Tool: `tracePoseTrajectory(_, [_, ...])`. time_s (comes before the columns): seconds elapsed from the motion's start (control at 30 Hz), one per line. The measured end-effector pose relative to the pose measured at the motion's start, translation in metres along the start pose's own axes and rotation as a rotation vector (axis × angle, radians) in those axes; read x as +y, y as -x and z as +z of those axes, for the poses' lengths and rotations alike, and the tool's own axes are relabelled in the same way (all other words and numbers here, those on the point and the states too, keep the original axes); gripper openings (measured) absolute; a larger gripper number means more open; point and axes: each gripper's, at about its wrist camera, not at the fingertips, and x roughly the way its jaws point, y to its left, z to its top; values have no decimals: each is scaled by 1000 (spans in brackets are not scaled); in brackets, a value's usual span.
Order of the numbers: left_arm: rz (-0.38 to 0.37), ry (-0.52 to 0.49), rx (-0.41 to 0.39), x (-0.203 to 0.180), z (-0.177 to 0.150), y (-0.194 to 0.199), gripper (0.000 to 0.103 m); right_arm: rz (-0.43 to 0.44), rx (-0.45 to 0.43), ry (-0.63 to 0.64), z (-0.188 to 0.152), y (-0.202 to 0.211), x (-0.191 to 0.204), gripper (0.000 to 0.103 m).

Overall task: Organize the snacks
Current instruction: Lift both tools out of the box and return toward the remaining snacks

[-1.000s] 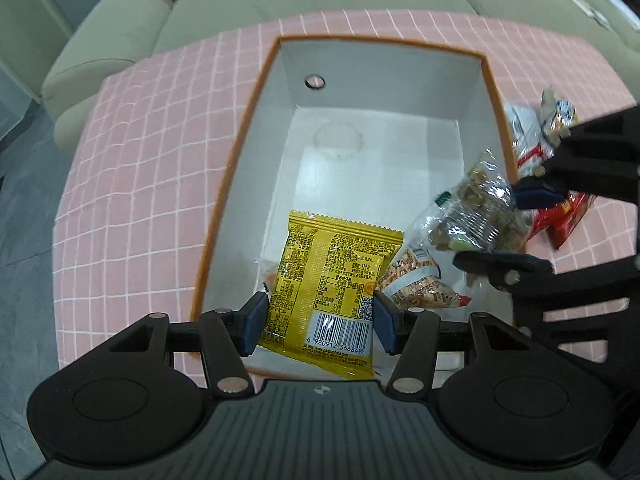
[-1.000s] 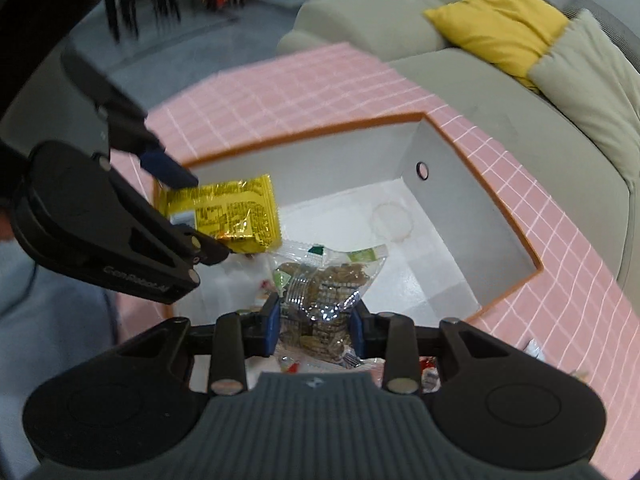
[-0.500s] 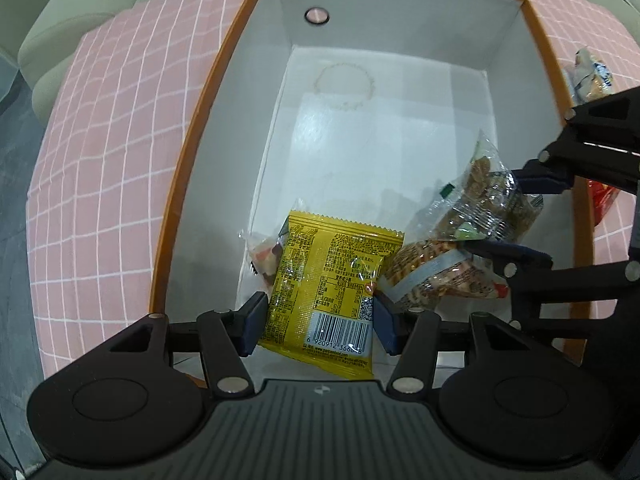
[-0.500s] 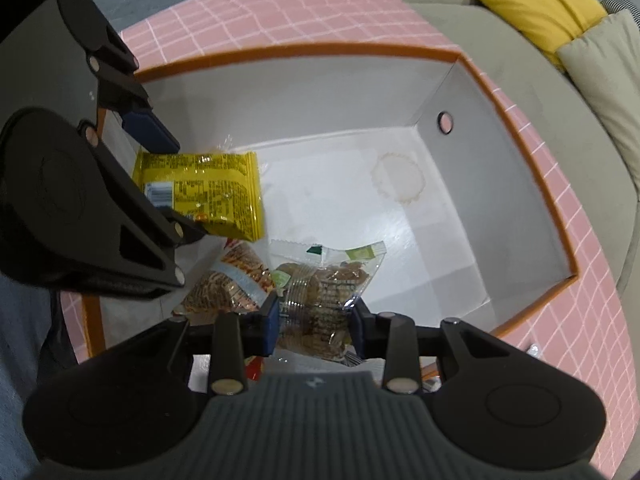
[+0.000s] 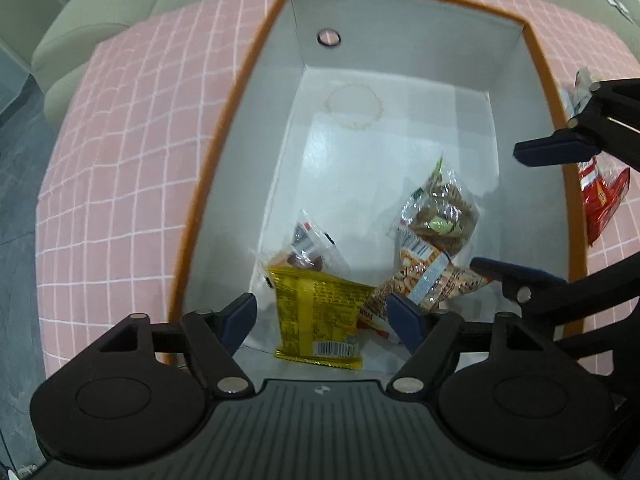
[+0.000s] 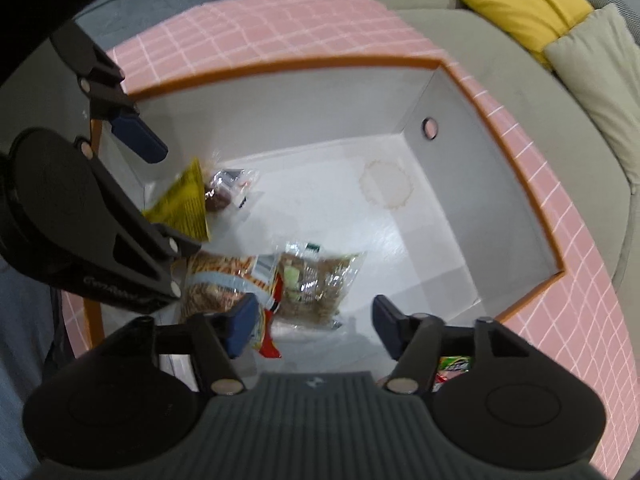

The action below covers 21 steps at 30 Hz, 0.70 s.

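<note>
A white box with an orange rim (image 5: 224, 148) sits on the pink checked cloth. My left gripper (image 5: 322, 316) hangs over its near end with its jaws opening. The yellow packet (image 5: 316, 312) lies loose between the pads, touching neither. My right gripper (image 6: 314, 320) is also opening just above the clear bag of brown snacks (image 6: 316, 284), which rests free on the box floor. An orange peanut packet (image 5: 424, 280) and a small clear packet (image 5: 308, 244) lie beside them. The left wrist view shows the right gripper (image 5: 536, 210) at the box's right wall.
A red packet (image 5: 600, 196) lies on the cloth outside the box's right rim, and a green packet (image 6: 454, 364) shows under my right gripper. The far half of the box floor (image 5: 360, 128) holds only a ring stain. A beige sofa with a yellow cushion (image 6: 516, 4) stands behind.
Both grippers sank into the box and opened. The yellow packet dropped out of the left pads and the clear snack bag out of the right pads onto the box floor.
</note>
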Motion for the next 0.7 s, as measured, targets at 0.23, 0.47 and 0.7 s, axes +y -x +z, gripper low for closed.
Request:
tracePoseTrajectory(0.23, [7, 29, -113, 1, -7, 34, 89, -19, -113, -116, -11, 33, -13, 83])
tracePoseTrajectory(0.47, [5, 62, -255, -6, -15, 68, 89, -23, -234, -258, -34, 67, -26, 89])
tracePoseTrajectory(0.7, [-64, 100, -393, -22, -24, 98, 86, -100, -396, -370, -74, 106, -34, 98])
